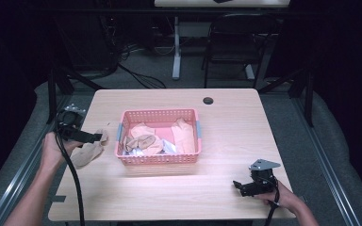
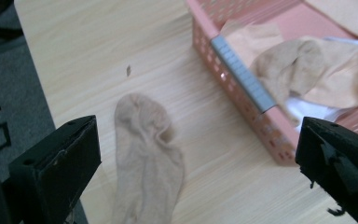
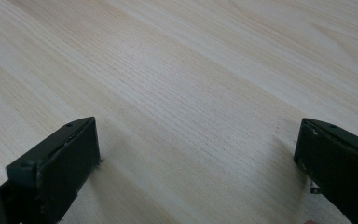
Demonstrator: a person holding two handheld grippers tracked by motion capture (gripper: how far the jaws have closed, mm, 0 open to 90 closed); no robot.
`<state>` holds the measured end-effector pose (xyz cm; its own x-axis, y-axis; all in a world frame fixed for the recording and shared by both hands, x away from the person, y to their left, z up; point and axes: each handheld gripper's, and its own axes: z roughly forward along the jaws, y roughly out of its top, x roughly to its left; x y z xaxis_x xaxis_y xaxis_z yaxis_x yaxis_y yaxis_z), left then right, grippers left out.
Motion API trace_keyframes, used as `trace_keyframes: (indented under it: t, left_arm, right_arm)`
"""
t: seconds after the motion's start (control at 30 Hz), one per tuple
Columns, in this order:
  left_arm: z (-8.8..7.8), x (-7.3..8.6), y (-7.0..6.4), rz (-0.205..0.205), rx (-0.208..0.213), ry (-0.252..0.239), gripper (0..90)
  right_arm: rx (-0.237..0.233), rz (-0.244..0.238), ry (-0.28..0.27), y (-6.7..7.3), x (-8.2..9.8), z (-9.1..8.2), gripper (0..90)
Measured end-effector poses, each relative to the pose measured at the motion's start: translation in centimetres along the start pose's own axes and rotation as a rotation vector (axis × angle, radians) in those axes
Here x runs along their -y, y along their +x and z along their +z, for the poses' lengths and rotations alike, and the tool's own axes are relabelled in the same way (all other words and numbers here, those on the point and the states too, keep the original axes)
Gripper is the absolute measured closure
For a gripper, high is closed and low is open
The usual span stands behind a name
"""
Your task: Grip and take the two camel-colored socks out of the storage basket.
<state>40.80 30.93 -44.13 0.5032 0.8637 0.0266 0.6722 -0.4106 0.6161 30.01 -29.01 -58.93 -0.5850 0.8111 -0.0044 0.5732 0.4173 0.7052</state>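
Hovering: left tongs (image 2: 191, 154) gaping | sock (image 2: 147, 158) on table (image 2: 98, 42)

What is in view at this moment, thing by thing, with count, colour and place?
table: one, light wood, centre
basket: one, pink with grey handles, mid-table
socks in basket: several, beige and peach, exact count unclear
white cloth: one, in basket
sock: one, beige, flat on table left of basket
chair: one, black, behind table
left gripper: black, open, above the loose sock
right gripper: black, open, near front right edge, nothing between its jaws
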Motion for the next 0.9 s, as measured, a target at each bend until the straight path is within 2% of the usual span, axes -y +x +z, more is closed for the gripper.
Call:
trace_keyframes:
  t: [0.23, 0.37, 0.43, 0.5, 0.57, 0.63, 0.9]
  left_arm:
    - [0.0, -1.3, -2.1, 0.046, 0.014, -0.042, 0.1]
    - [0.5, -1.9, -2.9, 0.061, 0.029, -0.044, 0.2]
    - [0.9, -2.2, -3.3, 0.068, 0.041, -0.049, 0.2]
    - [1.5, -2.5, -3.8, 0.084, 0.072, -0.06, 0.0]
    - [1.9, -2.8, -4.1, 0.091, 0.071, -0.063, 0.0]
    - [2.4, -3.1, -4.5, 0.099, 0.094, -0.066, 0.0]
    - [4.6, -4.0, -6.0, 0.126, 0.125, -0.04, 0.3]
  right_arm:
    - [0.0, 0.0, 0.0, 0.0, 0.0, 0.0, 0.0]
    - [0.0, 0.0, 0.0, 0.0, 0.0, 0.0, 0.0]
    - [0.0, 0.0, 0.0, 0.0, 0.0, 0.0, 0.0]
    - [0.0, 0.0, 0.0, 0.0, 0.0, 0.0, 0.0]
    - [0.0, 0.0, 0.0, 0.0, 0.0, 0.0, 0.0]
    - [0.0, 0.0, 0.0, 0.0, 0.0, 0.0, 0.0]
    - [0.0, 0.0, 0.0, 0.0, 0.0, 0.0, 0.0]
